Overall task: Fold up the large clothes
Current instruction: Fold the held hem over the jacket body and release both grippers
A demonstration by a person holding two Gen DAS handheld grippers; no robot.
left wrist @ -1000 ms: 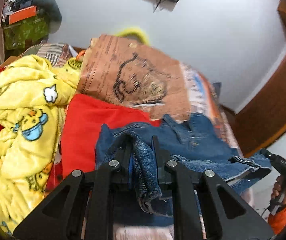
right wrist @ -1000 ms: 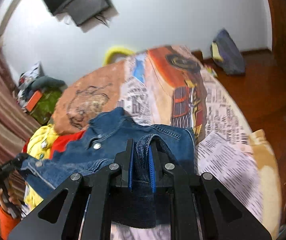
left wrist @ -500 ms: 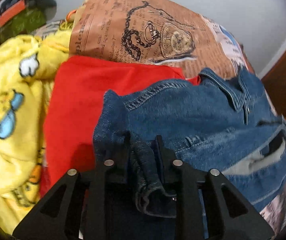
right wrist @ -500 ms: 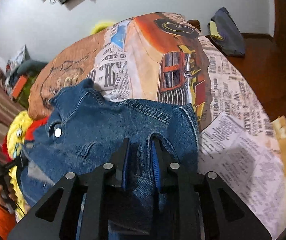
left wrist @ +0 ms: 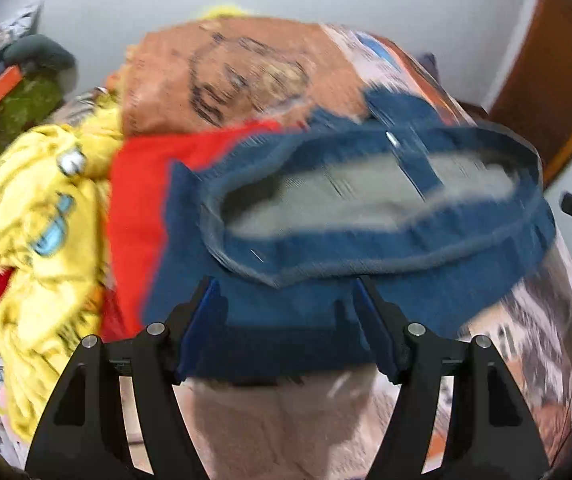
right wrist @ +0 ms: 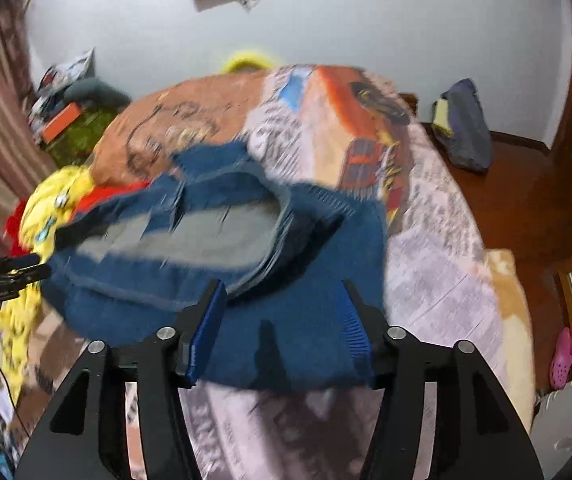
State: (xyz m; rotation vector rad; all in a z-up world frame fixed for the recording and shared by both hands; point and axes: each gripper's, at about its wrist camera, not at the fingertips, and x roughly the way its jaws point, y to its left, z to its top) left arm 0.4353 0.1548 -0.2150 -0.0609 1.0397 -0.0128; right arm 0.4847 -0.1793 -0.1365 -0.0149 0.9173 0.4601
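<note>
In the left wrist view, the left gripper point(left wrist: 286, 312) has its jaws spread wide and empty, and the blue denim jacket point(left wrist: 366, 248) lies just ahead of them on the bed with the newspaper-and-car print cover point(left wrist: 246, 76), its grey lining showing through a loop of hem or collar; motion blur hides the finer seams. To the left of the jacket a red garment point(left wrist: 138, 200) lies partly under it, and beyond that sits a crumpled yellow fleece blanket with cartoon prints point(left wrist: 38, 232). In the right wrist view, the right gripper point(right wrist: 282, 316) also has its jaws parted with nothing between them, poised over the near edge of the same jacket, which spreads across the bed's middle; a dark blue bag point(right wrist: 464, 126) rests on the wooden floor far right. Denim like this is likely heavy and fairly stiff for cloth, so it should hold a crease and not slip, but thick seams will resist folding. The best holds look like the doubled hem or collar band, one gripper at each end, where the fabric is firm enough to lift without bunching.
</note>
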